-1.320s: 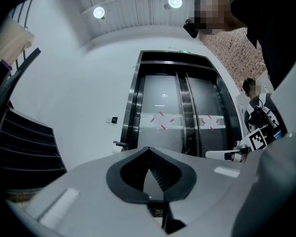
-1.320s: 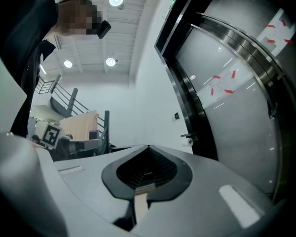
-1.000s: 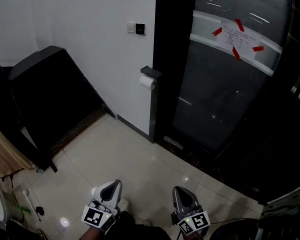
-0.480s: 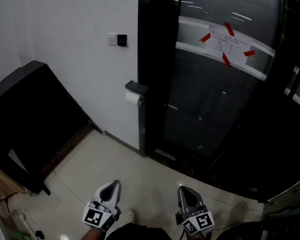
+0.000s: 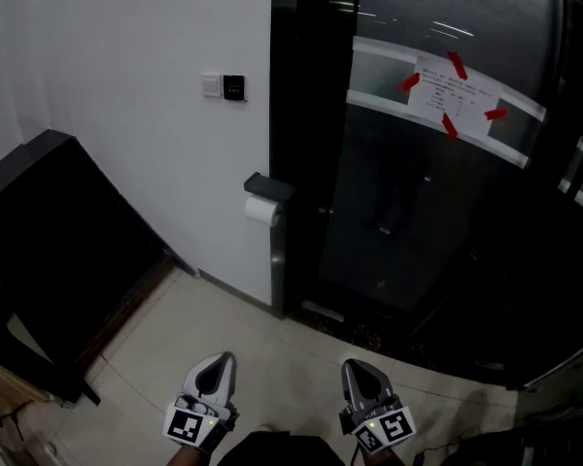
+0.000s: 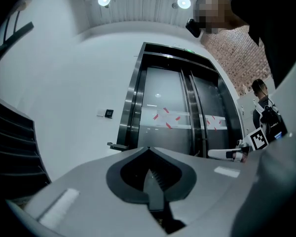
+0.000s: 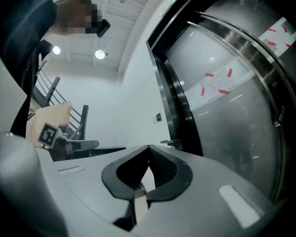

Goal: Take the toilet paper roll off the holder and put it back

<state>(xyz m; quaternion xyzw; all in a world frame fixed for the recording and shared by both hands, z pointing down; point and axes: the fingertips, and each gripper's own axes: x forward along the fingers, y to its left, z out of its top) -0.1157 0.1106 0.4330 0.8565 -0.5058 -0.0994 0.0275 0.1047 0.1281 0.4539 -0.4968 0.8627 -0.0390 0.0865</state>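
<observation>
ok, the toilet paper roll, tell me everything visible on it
The toilet paper roll is white, looks like soft paper, and sits horizontally on the holder, tucked under its dark flap cover. It hangs at the right edge of the white wall, beside the dark door frame. Only the holder appears to touch it; it is too small to see a loose end.

- I am seeing the white paper toilet roll [image 5: 260, 211] showing bright against its dark grey metal holder [image 5: 269, 184].
- The smooth painted wall [image 5: 107, 56] is reading plain white.
- The glossy black glass door [image 5: 418, 221] is showing a pale frosted band [image 5: 389, 74] with red tape strips [image 5: 458, 65].
- My grey plastic left gripper [image 5: 217, 359] and grey plastic right gripper [image 5: 355, 365] are showing black-and-white square-patterned marker cubes [image 5: 187, 425].
- The shiny floor tiles [image 5: 223, 318] are looking pale beige.
</observation>
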